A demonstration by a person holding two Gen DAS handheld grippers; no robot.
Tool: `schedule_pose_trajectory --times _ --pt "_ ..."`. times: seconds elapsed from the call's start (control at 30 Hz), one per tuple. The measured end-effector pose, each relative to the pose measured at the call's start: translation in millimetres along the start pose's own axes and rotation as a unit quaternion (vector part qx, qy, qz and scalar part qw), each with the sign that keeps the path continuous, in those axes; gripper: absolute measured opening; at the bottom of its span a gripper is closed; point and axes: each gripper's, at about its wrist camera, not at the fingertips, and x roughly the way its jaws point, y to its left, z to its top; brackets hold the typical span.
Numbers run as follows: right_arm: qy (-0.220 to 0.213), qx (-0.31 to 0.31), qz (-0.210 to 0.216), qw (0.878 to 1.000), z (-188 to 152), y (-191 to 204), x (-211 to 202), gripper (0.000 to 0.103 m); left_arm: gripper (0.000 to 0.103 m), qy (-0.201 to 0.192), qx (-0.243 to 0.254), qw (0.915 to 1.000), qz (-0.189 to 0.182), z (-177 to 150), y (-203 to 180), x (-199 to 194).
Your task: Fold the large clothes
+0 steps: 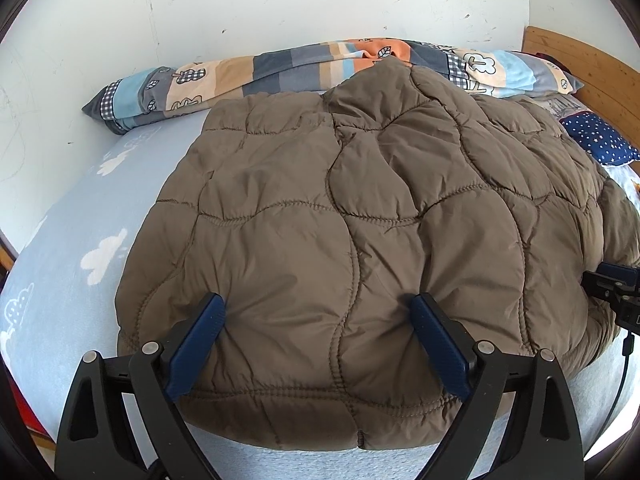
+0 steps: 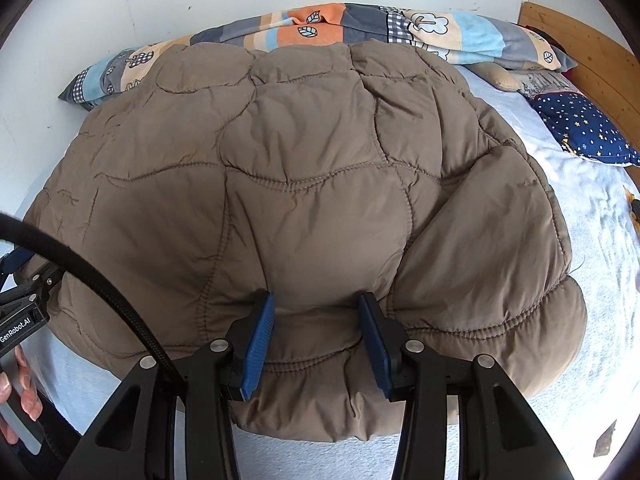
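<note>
A brown quilted puffer jacket (image 1: 360, 200) lies spread on the bed and fills most of both views. In the left wrist view my left gripper (image 1: 318, 308) stands wide open near the jacket's near hem, its blue fingertips (image 1: 214, 312) denting the padding from above. In the right wrist view my right gripper (image 2: 317, 308) is shut on a bunched fold of the jacket (image 2: 300, 140) by the near edge, with a folded-over sleeve or side panel (image 2: 492, 248) to its right. A hand (image 2: 20, 396) holds the left gripper's body at that view's left edge.
The bed sheet (image 1: 80, 220) is light blue with white clouds. A rolled patchwork duvet (image 1: 280, 68) lies along the white wall behind the jacket. A navy star pillow (image 1: 600, 140) and wooden headboard (image 1: 580, 64) are at the right. A black cable (image 2: 100, 276) crosses the right wrist view.
</note>
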Motion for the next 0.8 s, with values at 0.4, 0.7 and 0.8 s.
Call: schedule_pose_trajectory --times 0.4,0.7,0.8 --pt "-0.036 0.035 0.014 0.999 -2.4 -3.4 -37.0 0.061 0.096 -0.007 -0.020 0.9996 -0.018 1.9 8.8 -24.1" --pt "-0.142 0.057 -0.014 0.988 -49.6 -3.6 -130.9 0.087 0.096 -0.071 -0.014 0.9954 -0.062 -25.8 -2.2 -132.7" --pt "-0.172 0.050 -0.024 0.984 -76.4 9.9 -157.4 0.095 0.096 -0.063 -0.011 0.9967 -0.050 -44.8 -3.2 -154.4"
